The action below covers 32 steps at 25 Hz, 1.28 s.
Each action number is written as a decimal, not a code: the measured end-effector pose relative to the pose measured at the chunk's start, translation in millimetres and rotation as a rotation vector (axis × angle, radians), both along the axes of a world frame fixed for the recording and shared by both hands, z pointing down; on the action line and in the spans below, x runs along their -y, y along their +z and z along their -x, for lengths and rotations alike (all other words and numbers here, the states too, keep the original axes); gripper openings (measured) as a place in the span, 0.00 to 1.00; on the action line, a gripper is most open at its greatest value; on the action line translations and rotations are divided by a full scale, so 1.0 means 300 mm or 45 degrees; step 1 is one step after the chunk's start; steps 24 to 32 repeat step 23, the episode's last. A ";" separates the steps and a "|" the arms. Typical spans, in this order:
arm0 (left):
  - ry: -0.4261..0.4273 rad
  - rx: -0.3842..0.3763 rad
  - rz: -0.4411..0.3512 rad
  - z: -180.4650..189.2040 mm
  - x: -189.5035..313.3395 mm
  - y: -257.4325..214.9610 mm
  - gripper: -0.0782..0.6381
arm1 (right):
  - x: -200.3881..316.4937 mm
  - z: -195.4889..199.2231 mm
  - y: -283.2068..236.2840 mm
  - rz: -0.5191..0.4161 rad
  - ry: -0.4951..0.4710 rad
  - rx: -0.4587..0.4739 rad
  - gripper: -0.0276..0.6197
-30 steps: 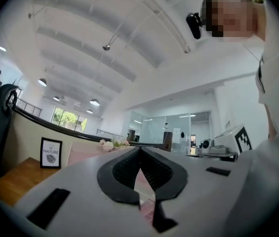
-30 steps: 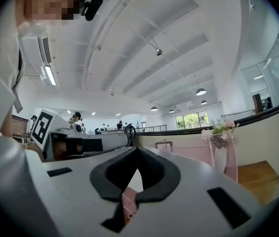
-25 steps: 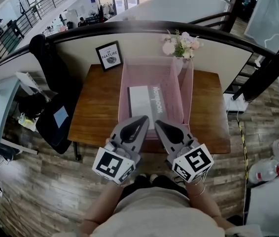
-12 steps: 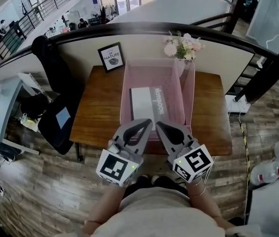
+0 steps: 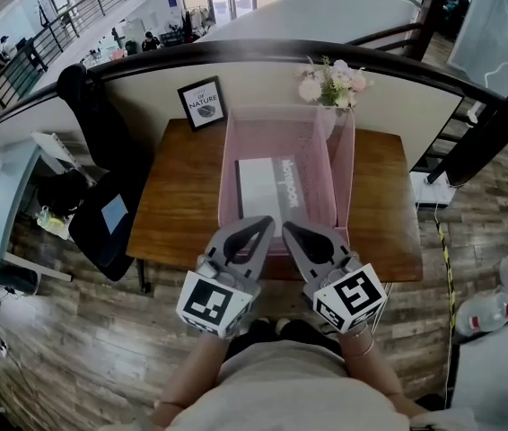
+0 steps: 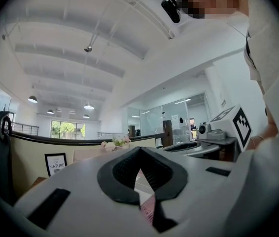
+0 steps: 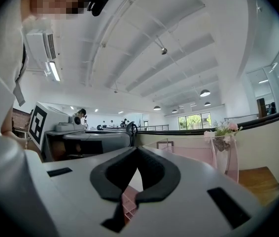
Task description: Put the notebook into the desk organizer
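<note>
The fingers [image 6: 80, 181] of the left gripper [image 5: 267, 224] are shut tight, tip to tip, and they hold nothing. The fingers [image 7: 198, 181] of the right gripper [image 5: 287, 227] are shut too, and they are empty as well. From where I stand, both grippers point level over the near edge of the worktop [image 5: 178, 209], side by side and close together.

The notebook [image 5: 267, 187] lies flat inside the pink desk organizer [image 5: 345, 160]. The organizer sits in the middle of the worktop and reaches from close to the far edge almost to the near edge. So I think the job is done, or very nearly.

What could go wrong now? The tips are right at the near wall of the organizer, and I cannot tell if they touch it. If the person pushes forward, the tips could bump that wall and shove the organizer toward the far edge. The flowers [image 5: 330, 81] stand right at its far right corner, so a shove might knock them over. The little picture frame [image 5: 203, 102] by the far left corner is off to the side and looks safer. If a tip catches the wall and the person pulls back, the organizer could slide to the near edge and fall off, notebook and all. It looks light, so that would not take much. A slow, straight pull away from the worktop looks like the safe way.
</note>
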<state>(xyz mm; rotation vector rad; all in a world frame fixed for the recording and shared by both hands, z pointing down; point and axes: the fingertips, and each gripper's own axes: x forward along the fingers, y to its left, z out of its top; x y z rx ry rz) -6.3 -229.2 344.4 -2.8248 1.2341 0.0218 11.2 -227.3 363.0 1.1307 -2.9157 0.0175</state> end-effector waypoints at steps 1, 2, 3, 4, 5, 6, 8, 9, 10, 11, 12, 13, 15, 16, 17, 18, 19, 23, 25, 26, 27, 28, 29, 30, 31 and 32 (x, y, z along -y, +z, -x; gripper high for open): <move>0.000 0.012 -0.002 0.000 -0.001 0.004 0.13 | 0.000 0.001 0.000 0.003 0.002 -0.002 0.06; -0.001 0.027 -0.004 -0.001 -0.003 0.007 0.13 | -0.001 0.003 0.001 0.003 0.001 -0.005 0.06; 0.000 0.039 -0.006 -0.003 -0.005 0.010 0.13 | -0.002 0.006 0.003 0.000 -0.002 -0.009 0.06; 0.003 0.044 -0.003 -0.005 -0.007 0.010 0.13 | -0.002 0.009 0.005 0.000 -0.005 -0.012 0.06; 0.007 0.046 0.002 -0.007 -0.009 0.010 0.13 | -0.002 0.009 0.007 0.003 -0.006 -0.013 0.06; 0.011 0.050 0.007 -0.007 -0.008 0.011 0.13 | -0.001 0.007 0.010 0.008 -0.003 -0.014 0.06; 0.012 0.059 0.016 -0.004 -0.006 0.016 0.13 | 0.001 0.001 0.015 0.018 0.001 -0.018 0.06; 0.012 0.055 0.022 -0.002 -0.005 0.017 0.13 | 0.001 -0.001 0.017 0.019 0.000 -0.020 0.06; 0.014 0.050 0.029 0.000 -0.005 0.017 0.13 | 0.001 -0.003 0.018 0.019 -0.001 -0.021 0.06; 0.020 0.049 0.032 0.001 -0.006 0.019 0.13 | 0.001 -0.004 0.018 0.020 0.000 -0.023 0.06; 0.030 0.048 0.031 0.001 -0.008 0.022 0.13 | 0.002 -0.005 0.018 0.022 0.002 -0.025 0.06; 0.045 0.043 0.027 -0.001 -0.011 0.022 0.13 | 0.002 -0.004 0.018 0.022 0.002 -0.027 0.06; 0.080 0.020 0.018 -0.007 -0.021 0.018 0.13 | 0.000 0.000 0.022 0.025 -0.001 -0.032 0.06; 0.094 0.006 0.015 -0.010 -0.025 0.014 0.13 | -0.003 0.002 0.026 0.028 -0.005 -0.034 0.06; 0.105 -0.007 0.015 -0.012 -0.029 0.012 0.13 | -0.006 0.005 0.030 0.031 -0.011 -0.036 0.06; 0.115 -0.020 0.020 -0.014 -0.032 0.009 0.13 | -0.010 0.007 0.033 0.032 -0.019 -0.037 0.06; 0.125 -0.028 0.028 -0.016 -0.034 0.009 0.13 | -0.014 0.010 0.036 0.034 -0.024 -0.039 0.06; 0.159 -0.023 0.060 -0.019 -0.034 0.015 0.13 | -0.018 0.014 0.033 0.035 -0.030 -0.047 0.06; 0.159 -0.023 0.060 -0.019 -0.034 0.015 0.13 | -0.018 0.014 0.033 0.035 -0.030 -0.047 0.06; 0.159 -0.023 0.060 -0.019 -0.034 0.015 0.13 | -0.018 0.014 0.033 0.035 -0.030 -0.047 0.06; 0.159 -0.023 0.060 -0.019 -0.034 0.015 0.13 | -0.018 0.014 0.033 0.035 -0.030 -0.047 0.06; 0.159 -0.023 0.060 -0.019 -0.034 0.015 0.13 | -0.018 0.014 0.033 0.035 -0.030 -0.047 0.06; 0.159 -0.023 0.060 -0.019 -0.034 0.015 0.13 | -0.018 0.014 0.033 0.035 -0.030 -0.047 0.06; 0.159 -0.023 0.060 -0.019 -0.034 0.015 0.13 | -0.018 0.014 0.033 0.035 -0.030 -0.047 0.06; 0.159 -0.023 0.060 -0.019 -0.034 0.015 0.13 | -0.018 0.014 0.033 0.035 -0.030 -0.047 0.06; 0.159 -0.023 0.060 -0.019 -0.034 0.015 0.13 | -0.018 0.014 0.033 0.035 -0.030 -0.047 0.06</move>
